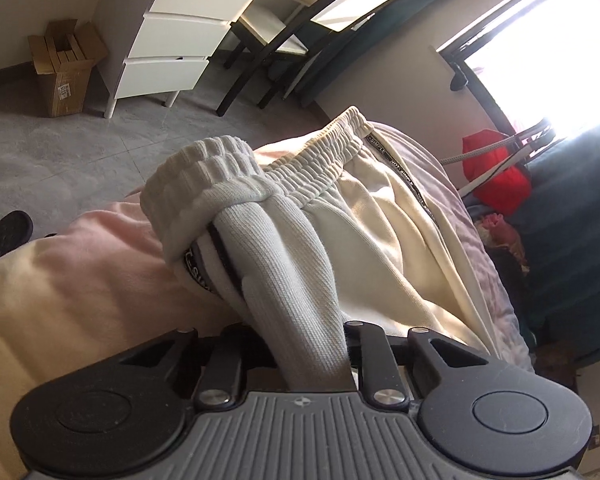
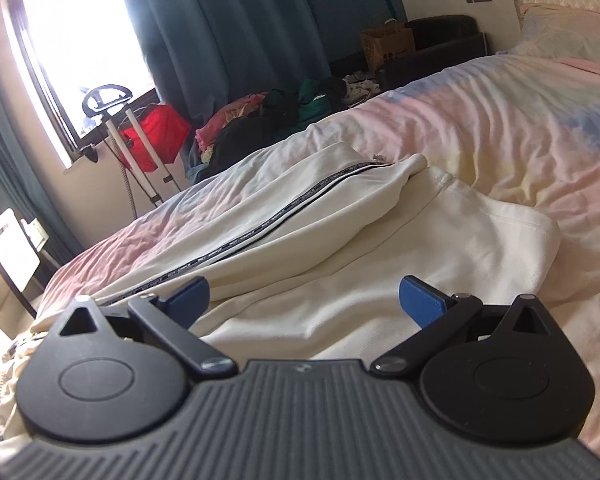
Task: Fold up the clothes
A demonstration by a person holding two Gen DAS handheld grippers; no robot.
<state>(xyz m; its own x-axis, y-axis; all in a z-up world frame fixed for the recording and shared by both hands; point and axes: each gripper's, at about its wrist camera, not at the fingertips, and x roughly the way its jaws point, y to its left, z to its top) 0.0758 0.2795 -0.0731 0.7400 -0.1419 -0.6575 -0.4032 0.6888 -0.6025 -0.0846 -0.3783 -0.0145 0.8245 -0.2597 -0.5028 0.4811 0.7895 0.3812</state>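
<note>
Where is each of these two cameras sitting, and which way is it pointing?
Left wrist: sits on the left gripper, shut on the cream trousers, facing their waistband, white drawers beyond.
Right wrist: sits on the open right gripper over the trousers, facing the window.
Shared: trousers, pastel bedcover.

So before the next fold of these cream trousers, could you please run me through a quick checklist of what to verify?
1. Left gripper has a firm hold: ok, shut on the cuffed leg end of the cream trousers.
2. Right gripper free to take a new grip: ok, open and empty above the fabric.
3. Ribbed cuff brought over to the waistband: ok, they lie side by side.
4. Trousers flat on the bed: not ok, folds and a bulge show.
5. Striped side seam straight: ok.
6. Leg edges aligned underneath: cannot tell.
</note>
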